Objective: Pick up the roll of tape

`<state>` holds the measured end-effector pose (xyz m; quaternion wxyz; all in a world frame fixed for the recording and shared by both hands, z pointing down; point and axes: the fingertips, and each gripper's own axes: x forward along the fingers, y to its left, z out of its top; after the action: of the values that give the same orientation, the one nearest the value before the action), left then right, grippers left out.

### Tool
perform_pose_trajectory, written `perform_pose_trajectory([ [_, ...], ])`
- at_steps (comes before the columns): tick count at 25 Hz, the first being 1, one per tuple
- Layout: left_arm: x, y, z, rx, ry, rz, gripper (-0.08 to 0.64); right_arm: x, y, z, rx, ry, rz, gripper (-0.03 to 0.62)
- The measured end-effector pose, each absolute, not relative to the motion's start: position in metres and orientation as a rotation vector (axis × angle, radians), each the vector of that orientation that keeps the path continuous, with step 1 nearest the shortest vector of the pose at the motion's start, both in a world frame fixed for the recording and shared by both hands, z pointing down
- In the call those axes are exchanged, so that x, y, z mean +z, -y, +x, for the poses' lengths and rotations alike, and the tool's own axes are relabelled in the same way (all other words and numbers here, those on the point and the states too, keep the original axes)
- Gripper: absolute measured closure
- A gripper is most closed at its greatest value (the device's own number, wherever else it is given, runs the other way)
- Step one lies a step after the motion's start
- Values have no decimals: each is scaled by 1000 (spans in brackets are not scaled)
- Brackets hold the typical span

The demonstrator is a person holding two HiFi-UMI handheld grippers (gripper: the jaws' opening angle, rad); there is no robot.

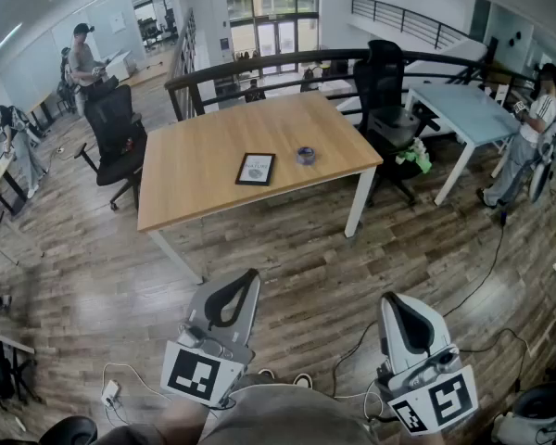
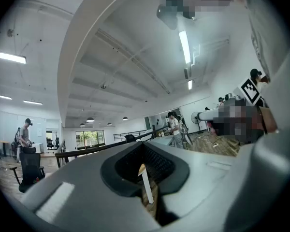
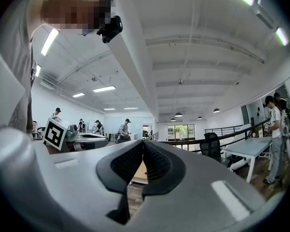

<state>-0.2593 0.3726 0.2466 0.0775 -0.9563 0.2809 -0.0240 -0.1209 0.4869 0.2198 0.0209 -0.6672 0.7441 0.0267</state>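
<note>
Two grippers: left gripper (image 1: pixel 245 282), right gripper (image 1: pixel 390 302). Far beyond their fingertips stand two tables: one wooden table (image 1: pixel 195 179) and, to its right, one pale blue table (image 1: pixel 463 109). The wooden table bears one roll of tape (image 1: pixel 306 155) and one framed card (image 1: pixel 256 169). There are two black office chairs: left chair (image 1: pixel 116 133), right chair (image 1: pixel 382 77).

My right gripper (image 3: pixel 143 143) points level, its two grey jaws brought together at the tips, the black ribbed pads (image 3: pixel 128 162) bowed apart behind them with nothing held. Through the gap I see the edge of a light wooden table (image 3: pixel 139 172). A black-and-white marker cube (image 3: pixel 55 133) sits left. To the right stand a black office chair (image 3: pixel 211 146), a pale blue table (image 3: pixel 249 148) and a person in a striped shirt (image 3: pixel 275 134).
</note>
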Motion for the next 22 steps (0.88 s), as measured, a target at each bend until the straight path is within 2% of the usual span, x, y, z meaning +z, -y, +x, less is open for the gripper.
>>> perform_pose_trajectory([
  [19, 248, -362, -234, -88, -854, -2866, 560, 227, -479, -91, 39, -2285, -2061, 577],
  [21, 249, -360, -231, -92, -856, -2866, 560, 224, -477, -85, 55, -2243, -2045, 545],
  [22, 250, -357, -230, -90, -857, -2865, 560, 223, -475, -82, 61, -2231, -2044, 507],
])
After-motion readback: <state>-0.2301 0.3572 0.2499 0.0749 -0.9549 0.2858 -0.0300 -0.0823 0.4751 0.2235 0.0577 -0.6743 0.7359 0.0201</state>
